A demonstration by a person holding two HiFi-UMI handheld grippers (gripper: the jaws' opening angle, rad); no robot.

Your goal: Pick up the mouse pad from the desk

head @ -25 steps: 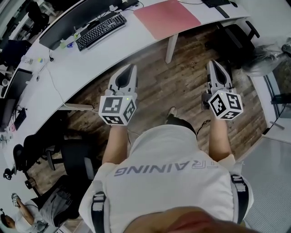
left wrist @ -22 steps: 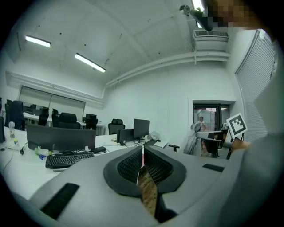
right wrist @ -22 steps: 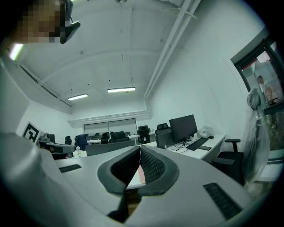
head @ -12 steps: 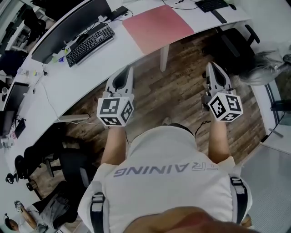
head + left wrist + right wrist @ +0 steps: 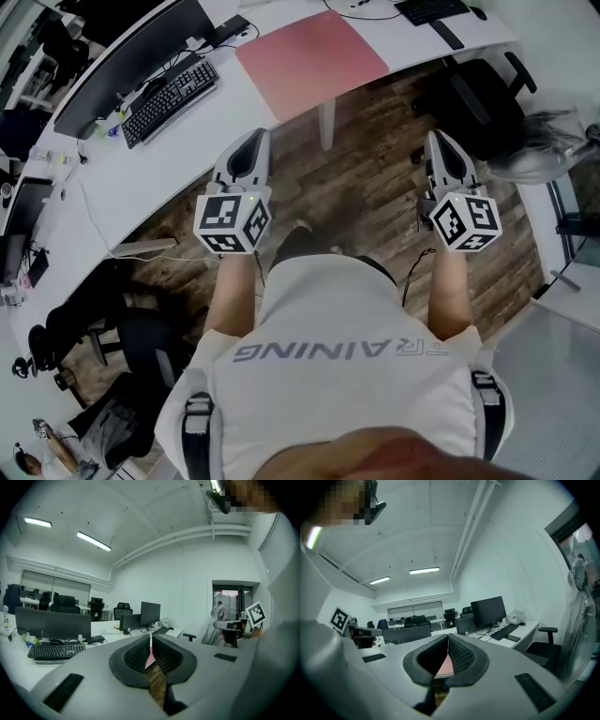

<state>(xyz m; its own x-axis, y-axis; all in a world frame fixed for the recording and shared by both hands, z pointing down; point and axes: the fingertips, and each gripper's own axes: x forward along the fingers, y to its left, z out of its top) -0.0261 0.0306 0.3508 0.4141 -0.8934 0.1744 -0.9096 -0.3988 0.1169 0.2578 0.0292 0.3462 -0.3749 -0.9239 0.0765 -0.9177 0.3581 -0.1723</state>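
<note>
We hold both grippers out in front, roughly level, over the brown wood-plank floor [image 5: 375, 187], short of the curved white desk [image 5: 178, 141]. Left gripper [image 5: 251, 141]: jaws pressed together, nothing between them. Right gripper [image 5: 441, 141] is the same, closed and empty. The flat pink rectangular mouse pad [image 5: 311, 52] lies on the desk near its front edge, just above the white desk leg [image 5: 327, 125] in the head view. It is untouched, well apart from both grippers and nearer the left one. In each gripper view a sliver of pink shows beyond the closed jaw tips. A black keyboard [image 5: 169, 91] and a dark flat monitor [image 5: 131, 56] sit on the desk left of the pad. A black office chair [image 5: 478, 89] stands near the right gripper.
</note>
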